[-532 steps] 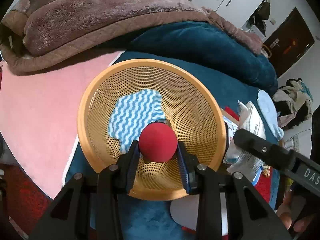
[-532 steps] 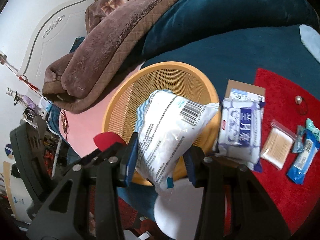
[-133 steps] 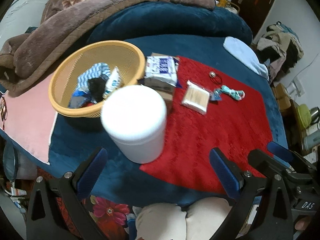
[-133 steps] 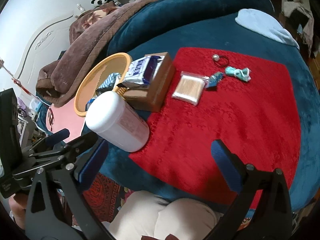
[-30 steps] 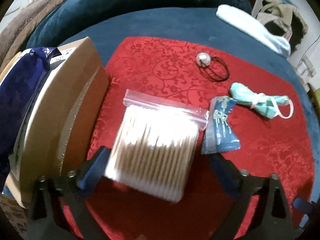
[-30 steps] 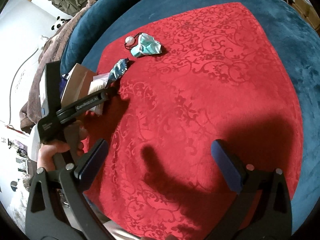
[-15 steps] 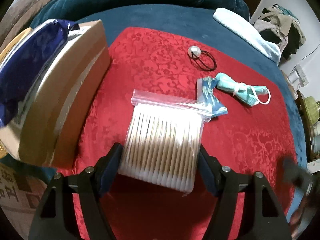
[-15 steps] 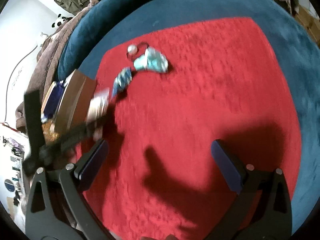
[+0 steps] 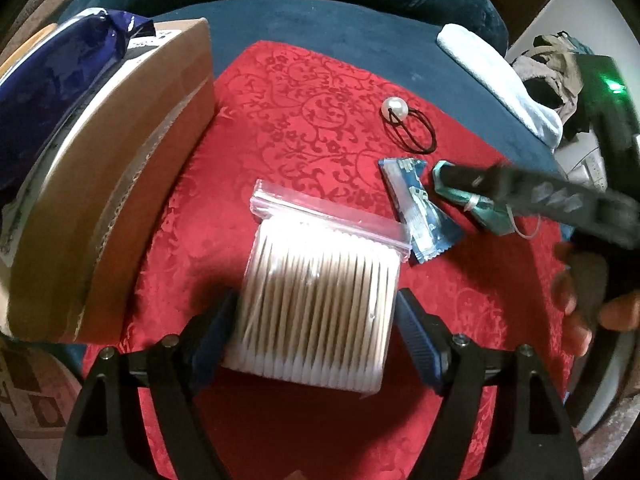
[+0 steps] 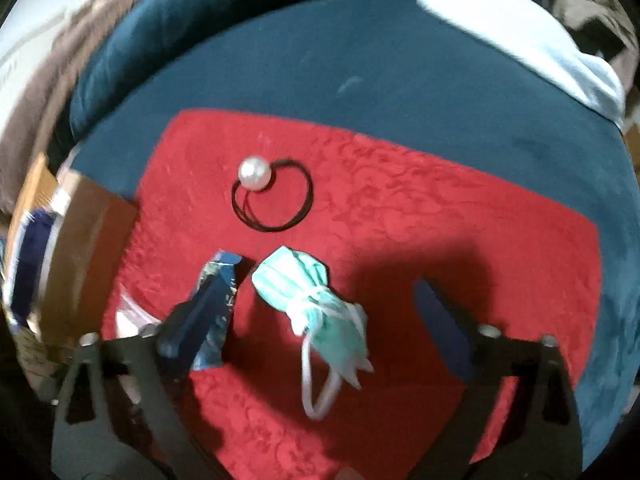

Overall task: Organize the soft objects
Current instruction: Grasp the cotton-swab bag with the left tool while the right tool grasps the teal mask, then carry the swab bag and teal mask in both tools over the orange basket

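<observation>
A clear zip bag of cotton swabs (image 9: 320,296) lies on the red cloth (image 9: 304,120). My left gripper (image 9: 316,328) is shut on the bag, one finger against each side. A blue sachet (image 9: 418,208) lies just right of the bag, also in the right wrist view (image 10: 216,312). A rolled teal face mask (image 10: 320,312) lies on the cloth between the fingers of my right gripper (image 10: 312,332), which is open and straddles it. The right gripper (image 9: 540,200) also shows in the left wrist view, over the mask. A black hair tie with a pearl (image 10: 272,196) lies beyond the mask.
A cardboard box (image 9: 112,160) with a dark blue packet (image 9: 52,80) on top stands left of the swab bag. A pale blue folded cloth (image 10: 528,40) lies at the far right on the teal blanket (image 10: 360,60). A hand (image 9: 580,296) holds the right gripper.
My left gripper has closed in on the swab bag and now clamps it. My right gripper has swung down and forward to straddle the teal mask.
</observation>
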A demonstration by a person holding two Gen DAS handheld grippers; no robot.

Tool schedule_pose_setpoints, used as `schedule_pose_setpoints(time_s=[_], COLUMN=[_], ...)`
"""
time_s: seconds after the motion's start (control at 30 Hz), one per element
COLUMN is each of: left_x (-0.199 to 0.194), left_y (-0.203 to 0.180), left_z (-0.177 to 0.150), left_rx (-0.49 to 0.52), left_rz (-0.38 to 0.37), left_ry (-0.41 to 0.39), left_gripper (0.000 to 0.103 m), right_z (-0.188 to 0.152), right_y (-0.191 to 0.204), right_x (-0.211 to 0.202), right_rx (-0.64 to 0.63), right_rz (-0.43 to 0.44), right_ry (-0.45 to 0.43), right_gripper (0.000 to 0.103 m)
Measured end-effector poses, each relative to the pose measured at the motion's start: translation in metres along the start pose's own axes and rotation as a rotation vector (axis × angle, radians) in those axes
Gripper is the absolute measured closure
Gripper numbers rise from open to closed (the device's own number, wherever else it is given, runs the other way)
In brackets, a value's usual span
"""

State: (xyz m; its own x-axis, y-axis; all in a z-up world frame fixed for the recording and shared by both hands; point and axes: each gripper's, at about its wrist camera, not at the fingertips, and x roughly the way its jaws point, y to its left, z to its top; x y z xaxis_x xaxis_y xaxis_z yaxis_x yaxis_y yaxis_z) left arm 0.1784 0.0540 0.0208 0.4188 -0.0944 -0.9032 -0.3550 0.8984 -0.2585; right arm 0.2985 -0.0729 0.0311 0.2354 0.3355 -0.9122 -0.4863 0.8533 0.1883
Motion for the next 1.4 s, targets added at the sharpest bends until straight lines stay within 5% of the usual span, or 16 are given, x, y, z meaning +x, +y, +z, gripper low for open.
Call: schedule_pose_setpoints(time_s=[0.03,0.1,0.13,0.17,0.4,0.63,0.93,1.03,1.1,1.13,1.4], left_x=[0.001,0.002,0.002,0.002,-0.009,-0.028,-0.022,-0.022,-0.024,-0.026,-0.052], left_y=[0.000,0.000,0.000,-0.002,-0.004,-0.002,0.005,0.000,-0.002,-0.003,-0.003], left_z=[0.001,0.002,0.002,0.002,-0.013,-0.048,-0.052,-0.055,-0.056,-0.056,-0.068], left_rx=[0.001,0.006,0.010,0.017,0.034,0.063,0.062,0.091,0.100,0.102,0.103], left_rz=[-0.001,0.002,0.005,0.011,0.014,0.008,0.006,0.025,0.027,0.025,-0.005], left_ry=[0.003,0.010,0.014,0.015,0.038,0.098,0.117,0.122,0.121,0.119,0.112], left_gripper=[0.023,0.023,0.023,0.026,0.031,0.030,0.025,0.025,0.030,0.031,0.033], right_z=[0.000,-0.005,-0.009,-0.013,-0.068,-0.139,-0.146,-0.150,-0.155,-0.157,-0.171], right_y=[0.005,0.010,0.012,0.012,-0.004,0.012,0.027,0.026,0.026,0.025,0.026], right_x=[0.007,0.012,0.010,0.006,-0.049,-0.063,-0.045,-0.047,-0.051,-0.054,-0.085], right_rx=[-0.030,-0.059,-0.068,-0.065,0.067,0.102,0.075,0.067,0.063,0.062,0.118], right_rz=[-0.012,-0.020,-0.014,-0.004,0.111,0.178,0.123,0.113,0.103,0.099,0.143], right_ry=[0.020,0.044,0.033,0.023,-0.066,-0.006,0.028,0.020,0.011,0.007,-0.048], right_gripper=[0.042,0.053,0.070,0.075,0.075,0.072,0.054,0.056,0.075,0.077,0.077])
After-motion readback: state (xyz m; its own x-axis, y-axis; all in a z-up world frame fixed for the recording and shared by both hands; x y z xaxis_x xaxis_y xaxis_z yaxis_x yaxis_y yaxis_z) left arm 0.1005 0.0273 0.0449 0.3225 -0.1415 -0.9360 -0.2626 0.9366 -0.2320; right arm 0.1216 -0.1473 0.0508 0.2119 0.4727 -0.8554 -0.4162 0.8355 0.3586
